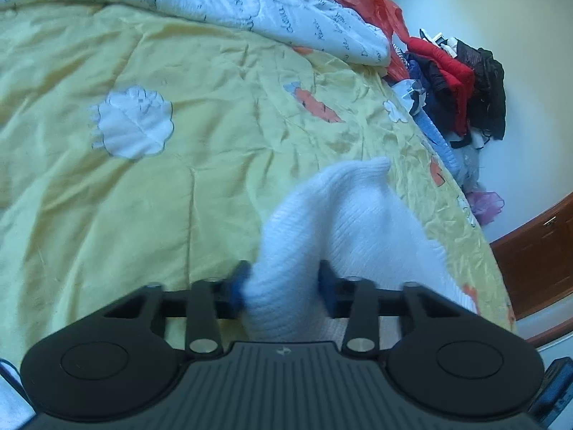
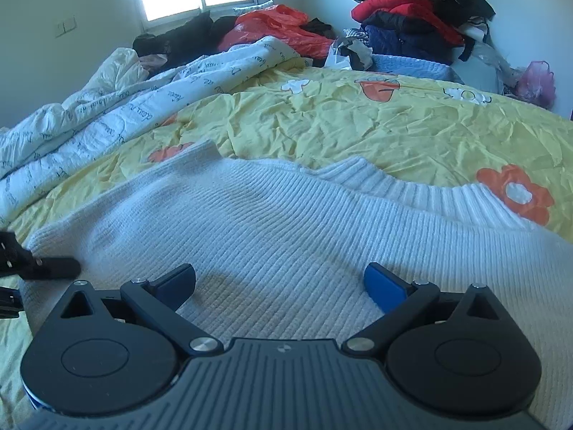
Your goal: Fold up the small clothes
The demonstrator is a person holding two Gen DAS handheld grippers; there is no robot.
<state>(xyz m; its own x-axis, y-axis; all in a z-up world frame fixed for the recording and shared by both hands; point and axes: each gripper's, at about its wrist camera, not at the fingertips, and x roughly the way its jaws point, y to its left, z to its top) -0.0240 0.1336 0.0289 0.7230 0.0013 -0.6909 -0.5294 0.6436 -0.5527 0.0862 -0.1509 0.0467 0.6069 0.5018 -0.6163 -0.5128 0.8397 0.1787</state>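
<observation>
A white ribbed knit sweater (image 2: 286, 215) lies spread on a yellow flowered quilt (image 2: 394, 122). My right gripper (image 2: 281, 285) is open just above the sweater's body, touching nothing. My left gripper (image 1: 283, 283) is shut on a bunched edge of the same sweater (image 1: 343, 222), lifting it off the quilt (image 1: 143, 186). The left gripper's black tip shows at the left edge of the right wrist view (image 2: 39, 267), at the sweater's left edge.
A white printed duvet (image 2: 107, 122) is bunched along the far left of the bed. A pile of red, black and blue clothes (image 2: 412, 21) and an orange plastic bag (image 2: 275, 25) lie beyond the quilt. A wooden bed frame (image 1: 537, 251) is at right.
</observation>
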